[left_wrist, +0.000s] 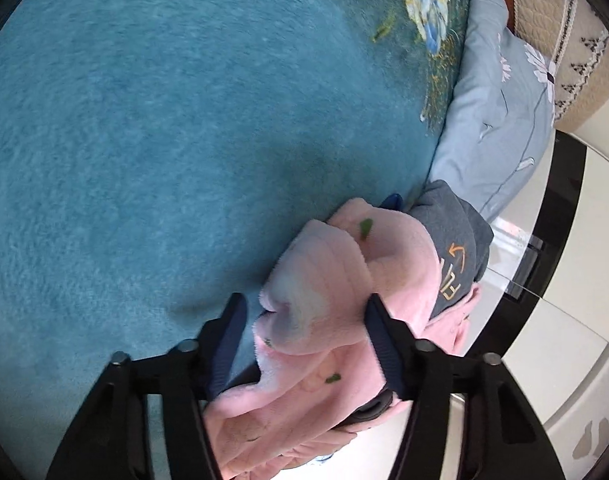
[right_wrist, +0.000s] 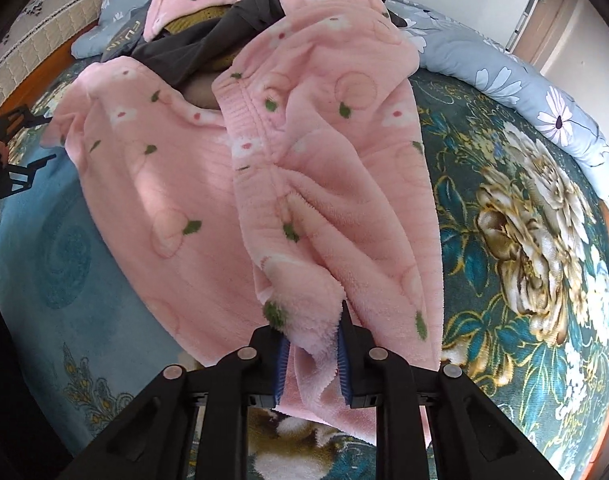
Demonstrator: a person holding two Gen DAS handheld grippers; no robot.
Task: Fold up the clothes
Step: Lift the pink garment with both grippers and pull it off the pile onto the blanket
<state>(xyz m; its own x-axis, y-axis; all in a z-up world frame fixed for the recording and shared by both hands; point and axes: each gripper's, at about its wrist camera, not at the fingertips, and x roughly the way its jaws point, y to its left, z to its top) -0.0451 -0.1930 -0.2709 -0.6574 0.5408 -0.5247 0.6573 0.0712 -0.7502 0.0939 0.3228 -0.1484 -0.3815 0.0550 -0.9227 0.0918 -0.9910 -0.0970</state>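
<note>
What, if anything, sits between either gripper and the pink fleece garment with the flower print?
Nothing visible. The right gripper is already shut on a bunched edge of the pink fleece garment. The left gripper is open, with the same fleece between its fingers.

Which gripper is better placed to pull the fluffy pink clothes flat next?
Probably the right gripper. It is shut on a hem of the fluffy pink peach-print garment, which trails straight ahead over the teal floral blanket. The left gripper only straddles a bunched fold, with its jaws apart.
</note>
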